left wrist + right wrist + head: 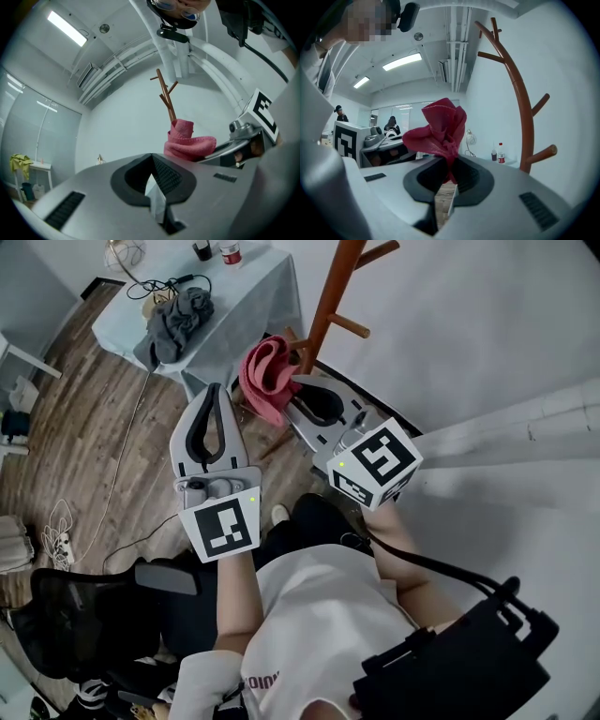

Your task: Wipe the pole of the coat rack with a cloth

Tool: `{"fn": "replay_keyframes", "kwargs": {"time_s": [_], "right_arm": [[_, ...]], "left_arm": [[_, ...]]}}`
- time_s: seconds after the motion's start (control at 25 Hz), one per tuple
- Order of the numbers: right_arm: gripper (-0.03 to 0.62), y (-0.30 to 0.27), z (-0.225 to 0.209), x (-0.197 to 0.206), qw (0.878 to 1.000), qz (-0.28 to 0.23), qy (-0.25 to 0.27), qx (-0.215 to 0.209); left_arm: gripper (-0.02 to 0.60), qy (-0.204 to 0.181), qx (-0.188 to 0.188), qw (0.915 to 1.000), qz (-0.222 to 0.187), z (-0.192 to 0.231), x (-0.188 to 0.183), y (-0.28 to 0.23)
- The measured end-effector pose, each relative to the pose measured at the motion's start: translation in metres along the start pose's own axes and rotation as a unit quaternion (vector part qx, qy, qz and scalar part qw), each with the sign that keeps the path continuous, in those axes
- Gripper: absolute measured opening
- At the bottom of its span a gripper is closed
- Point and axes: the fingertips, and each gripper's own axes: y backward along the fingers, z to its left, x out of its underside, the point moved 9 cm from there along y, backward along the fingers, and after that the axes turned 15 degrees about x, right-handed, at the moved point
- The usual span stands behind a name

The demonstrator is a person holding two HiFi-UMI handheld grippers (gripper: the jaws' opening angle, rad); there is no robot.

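The right gripper (pixel 449 165) is clenched on a pink cloth (pixel 265 381), which bunches up out of its jaws in loose folds. The cloth is held in the air near the brown pole (pixel 330 292) of the coat rack. In the right gripper view a clear gap shows between cloth and pole, with the pole standing to the right and its pegs branching off upward. The left gripper (pixel 215 393) is raised just beside the cloth on its left, jaws closed together with nothing between them. In the head view both grippers point away from the person toward the rack. Beyond them a bench (pixel 253 287) under a pale blue cover carries a crumpled grey garment (pixel 178 320), a coiled cable (pixel 164 284) and two small bottles (pixel 230 251) at its far edge
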Motion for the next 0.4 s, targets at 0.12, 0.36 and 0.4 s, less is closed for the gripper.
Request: {"fn": "replay_keyframes", "kwargs": {"time_s": [0.12,0.36,0.4], "right_arm": [[0.046,-0.001,-0.002,-0.001,1.0,-0.002,0.001,0.0],[0.046,0.01,0.002,-0.005,1.0,-0.006,0.002,0.005],[0.046,0.013,0.003,-0.005,1.0,-0.007,0.002,0.005]], "left_arm": [[0.014,-0.004,0.002,1.0,-0.001,0.0,-0.002,-0.003],[0.014,-0.008,0.003,0.9999,-0.007,-0.005,-0.008,0.004],[0.014,-0.009,0.003,0.9999,-0.009,-0.006,-0.01,0.005]]}}
